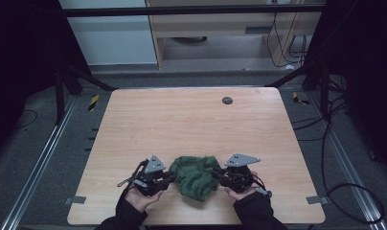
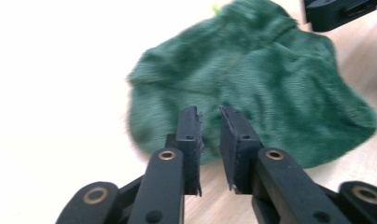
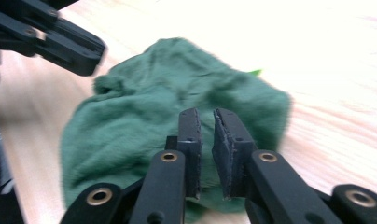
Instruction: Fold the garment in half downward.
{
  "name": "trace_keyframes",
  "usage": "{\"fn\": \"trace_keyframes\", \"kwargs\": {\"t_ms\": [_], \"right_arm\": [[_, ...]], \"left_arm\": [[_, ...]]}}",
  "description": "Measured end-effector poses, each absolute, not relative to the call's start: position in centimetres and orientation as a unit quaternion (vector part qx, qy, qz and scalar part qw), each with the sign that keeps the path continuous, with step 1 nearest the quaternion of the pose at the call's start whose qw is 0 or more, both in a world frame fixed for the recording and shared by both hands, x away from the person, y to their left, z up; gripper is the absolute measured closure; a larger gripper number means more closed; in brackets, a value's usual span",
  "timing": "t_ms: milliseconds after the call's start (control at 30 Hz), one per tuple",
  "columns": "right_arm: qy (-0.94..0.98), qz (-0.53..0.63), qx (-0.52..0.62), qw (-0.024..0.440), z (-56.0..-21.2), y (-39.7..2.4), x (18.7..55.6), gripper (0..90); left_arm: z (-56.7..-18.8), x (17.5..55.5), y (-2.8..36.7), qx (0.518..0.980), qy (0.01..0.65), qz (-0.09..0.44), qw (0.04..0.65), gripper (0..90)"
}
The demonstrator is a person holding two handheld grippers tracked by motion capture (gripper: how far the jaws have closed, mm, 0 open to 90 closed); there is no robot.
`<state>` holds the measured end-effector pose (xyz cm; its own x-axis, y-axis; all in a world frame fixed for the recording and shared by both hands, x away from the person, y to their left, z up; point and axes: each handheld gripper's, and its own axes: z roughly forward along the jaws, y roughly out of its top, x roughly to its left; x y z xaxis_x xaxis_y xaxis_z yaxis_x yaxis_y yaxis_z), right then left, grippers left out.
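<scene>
Both handheld black two-jaw grippers sit low at the near edge of the pale wooden square table (image 1: 191, 120), one on each side of a crumpled dark green fleecy cloth (image 1: 196, 175) that lies bunched between them. At the heap's left edge, the left gripper (image 1: 168, 178) has its jaws slightly apart, a narrow gap between the pads with nothing in it. Opposite, the right gripper (image 1: 219, 178) looks much the same, its jaws parted a little above the fabric and clamping nothing. I judge the cloth light, limp and fuzzy, unlikely to slip or be harmed; a raised fold or an outer hem seems the best hold. A small dark round disc (image 1: 227, 100) lies far off.
</scene>
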<state>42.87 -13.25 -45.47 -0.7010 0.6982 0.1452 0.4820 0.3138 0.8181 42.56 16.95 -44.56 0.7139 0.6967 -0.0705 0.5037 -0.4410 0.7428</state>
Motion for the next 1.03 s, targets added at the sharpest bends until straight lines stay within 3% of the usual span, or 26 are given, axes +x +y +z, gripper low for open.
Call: {"fn": "trace_keyframes", "kwargs": {"t_ms": [500, 1033], "right_arm": [[0.767, 0.442, 0.431, 0.173, -45.6, -17.9, 43.6, 61.2], [0.751, 0.397, 0.482, 0.216, -47.1, -21.6, 44.7, 39.6]], "left_arm": [[-45.1, 43.5, 22.0, 0.803, 0.422, 0.180, 0.380, 53.0], [-46.3, 44.8, 25.9, 0.780, 0.468, 0.212, 0.358, 42.0]]}}
